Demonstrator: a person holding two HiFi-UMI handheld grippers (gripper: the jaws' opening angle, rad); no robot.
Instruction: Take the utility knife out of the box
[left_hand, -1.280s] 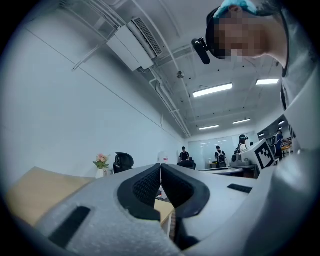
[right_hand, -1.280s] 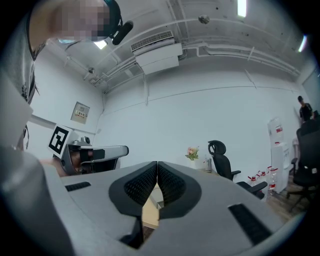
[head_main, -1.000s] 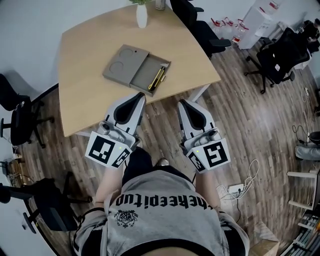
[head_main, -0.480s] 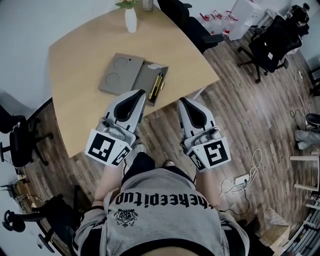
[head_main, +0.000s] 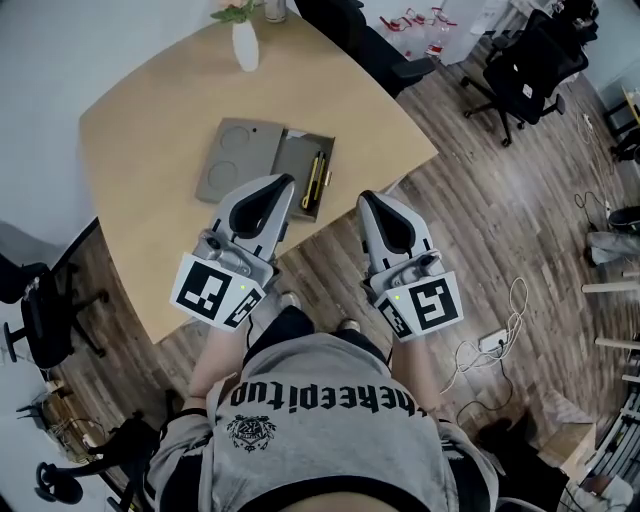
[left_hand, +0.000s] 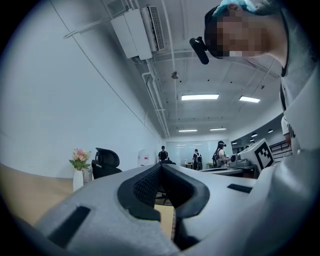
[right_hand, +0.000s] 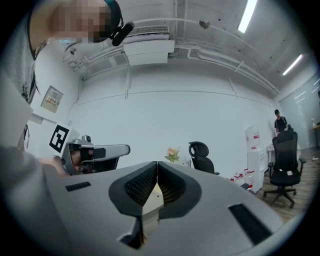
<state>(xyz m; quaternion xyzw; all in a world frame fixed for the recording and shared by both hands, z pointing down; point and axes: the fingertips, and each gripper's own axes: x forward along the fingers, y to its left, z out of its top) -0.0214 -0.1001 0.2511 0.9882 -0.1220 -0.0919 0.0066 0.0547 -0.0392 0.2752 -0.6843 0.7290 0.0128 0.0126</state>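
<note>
Holding one tool in each hand ahead of a grey shirt, the person stands on the near side of the box. Nearest to the box, the left tool has its jaws pressed flat together with nothing between them. In the head view its tip overlaps the box's near edge; whether it touches the box cannot be told. To the right of the box, the right tool is likewise closed and empty, its tip showing at the near edge of the table. The box lies open on the table, close to that edge. Its left half is a grey panel with two round recesses, and its right half is a tray. Inside the tray the yellow-and-black utility knife lies lengthwise, toward the box's right wall. Beyond the box, at the table's far edge, a white vase holds flowers. Farther off, right of the box, black office chairs stand on the wood floor.
</note>
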